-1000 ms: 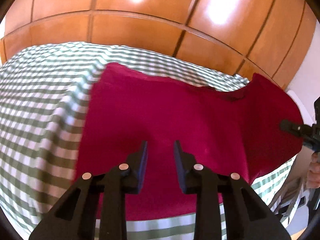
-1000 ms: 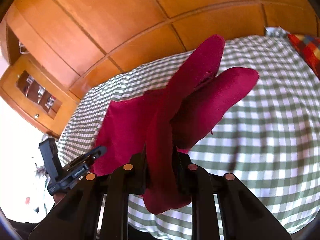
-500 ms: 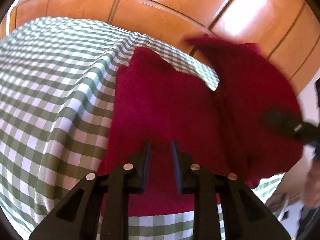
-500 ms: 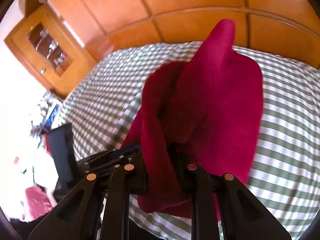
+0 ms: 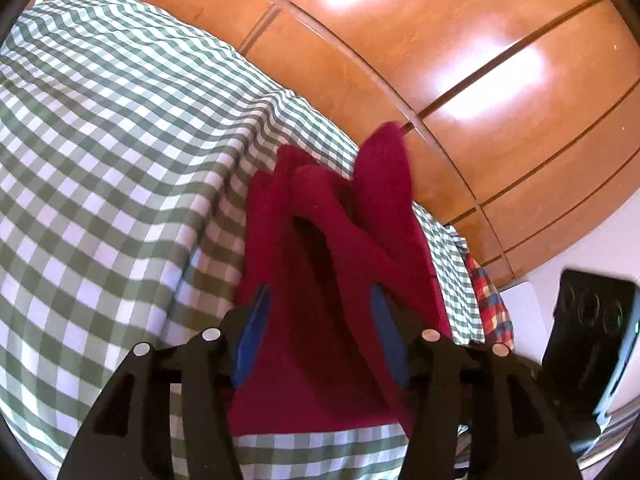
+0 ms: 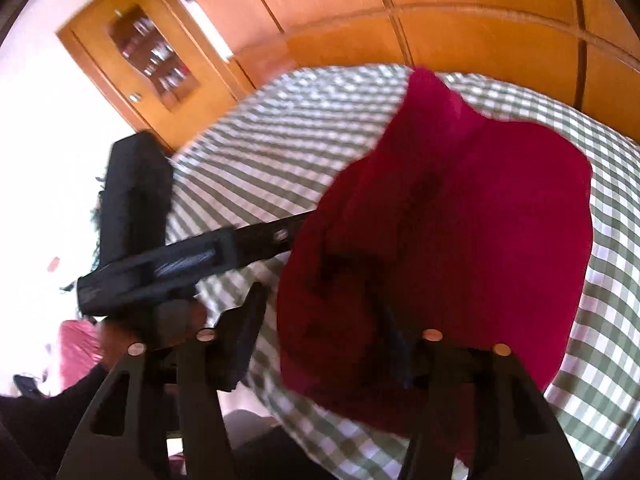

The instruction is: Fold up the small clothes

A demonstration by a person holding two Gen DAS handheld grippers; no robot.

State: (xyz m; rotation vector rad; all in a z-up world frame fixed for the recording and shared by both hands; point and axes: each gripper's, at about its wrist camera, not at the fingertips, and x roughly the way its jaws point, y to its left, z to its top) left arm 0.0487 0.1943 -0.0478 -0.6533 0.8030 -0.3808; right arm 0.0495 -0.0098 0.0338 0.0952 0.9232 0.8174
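Meanwhile, red garment (image 5: pixel 332 280) near checked cloth's (image 5: pixel 120 160) edge

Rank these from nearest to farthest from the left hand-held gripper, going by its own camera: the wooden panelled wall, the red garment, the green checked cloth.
1. The red garment, bunched right between the fingers of the left hand-held gripper, whose jaws are opening.
2. The green checked cloth, under the garment and stretching away to the left.
3. The wooden panelled wall, behind the cloth's far edge.
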